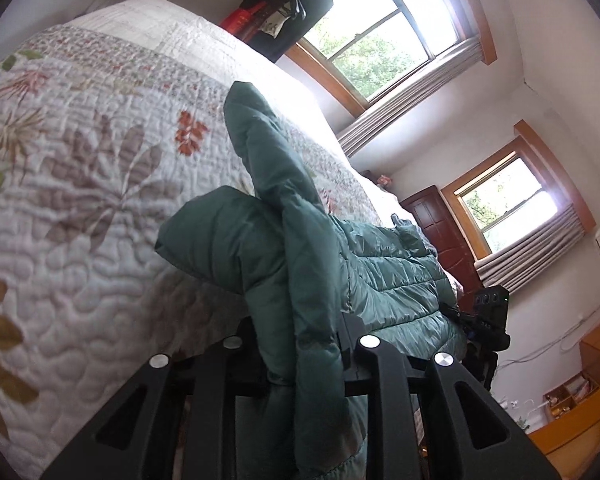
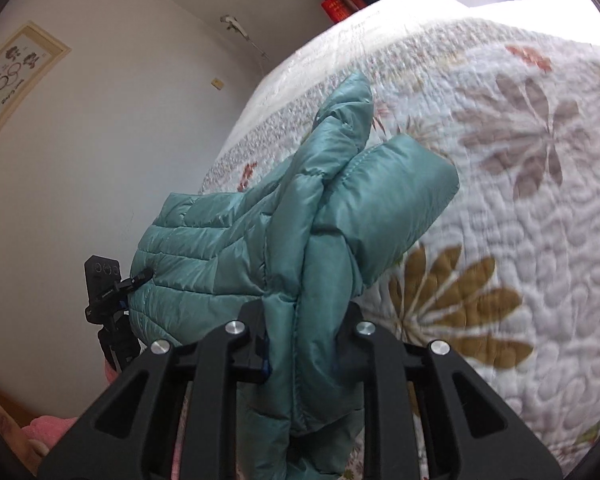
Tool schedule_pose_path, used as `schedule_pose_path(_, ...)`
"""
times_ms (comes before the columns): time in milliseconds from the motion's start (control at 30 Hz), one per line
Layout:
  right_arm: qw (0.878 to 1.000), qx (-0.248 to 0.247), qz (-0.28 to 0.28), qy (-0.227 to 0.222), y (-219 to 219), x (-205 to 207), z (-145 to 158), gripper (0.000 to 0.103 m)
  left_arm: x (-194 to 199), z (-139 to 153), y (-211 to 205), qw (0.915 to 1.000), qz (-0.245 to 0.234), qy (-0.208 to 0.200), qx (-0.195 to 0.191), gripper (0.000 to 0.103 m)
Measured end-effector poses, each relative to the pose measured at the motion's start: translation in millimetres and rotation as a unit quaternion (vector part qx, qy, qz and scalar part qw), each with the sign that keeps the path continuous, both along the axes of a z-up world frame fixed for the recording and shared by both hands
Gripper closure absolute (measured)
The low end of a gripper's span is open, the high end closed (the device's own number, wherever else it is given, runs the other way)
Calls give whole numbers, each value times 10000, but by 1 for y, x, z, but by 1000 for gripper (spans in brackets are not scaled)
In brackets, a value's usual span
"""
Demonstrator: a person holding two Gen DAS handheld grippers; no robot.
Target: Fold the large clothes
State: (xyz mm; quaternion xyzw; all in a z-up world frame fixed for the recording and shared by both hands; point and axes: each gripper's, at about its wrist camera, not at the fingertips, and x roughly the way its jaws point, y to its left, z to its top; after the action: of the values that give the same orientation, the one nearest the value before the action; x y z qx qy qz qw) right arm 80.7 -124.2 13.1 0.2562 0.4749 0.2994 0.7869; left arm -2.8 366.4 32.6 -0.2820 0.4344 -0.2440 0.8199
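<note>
left gripper (image 1: 304, 354): matte black plastic linkage arms, triangular cut-outs, round silver pivot pins
right gripper (image 2: 304, 334): same black build, small blue part inside left finger

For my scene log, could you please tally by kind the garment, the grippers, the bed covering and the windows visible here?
Green puffer jacket: 1
Grippers: 2, left gripper and right gripper, each shut on the jacket
Floral quilt: 1
Windows: 2, upper window and lower window
Total: 6
</note>
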Motion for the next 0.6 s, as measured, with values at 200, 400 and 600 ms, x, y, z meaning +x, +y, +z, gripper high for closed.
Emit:
schedule_pose_path(200, 9976, 279, -237, 594, -10, -4, -54, 80, -9, -56, 11, 9992, 152, 360, -20, 67)
schedule_pose_path(400, 9976, 208, -289, 593, -10, -6, -60, 76, -11, -60, 4, 9991, 129, 198, 362, 58)
schedule_pose_path(600, 9948, -777, -633, 185, -13, -23, -21, 51, -22, -34, 15, 9955, 402, 243, 818, 50)
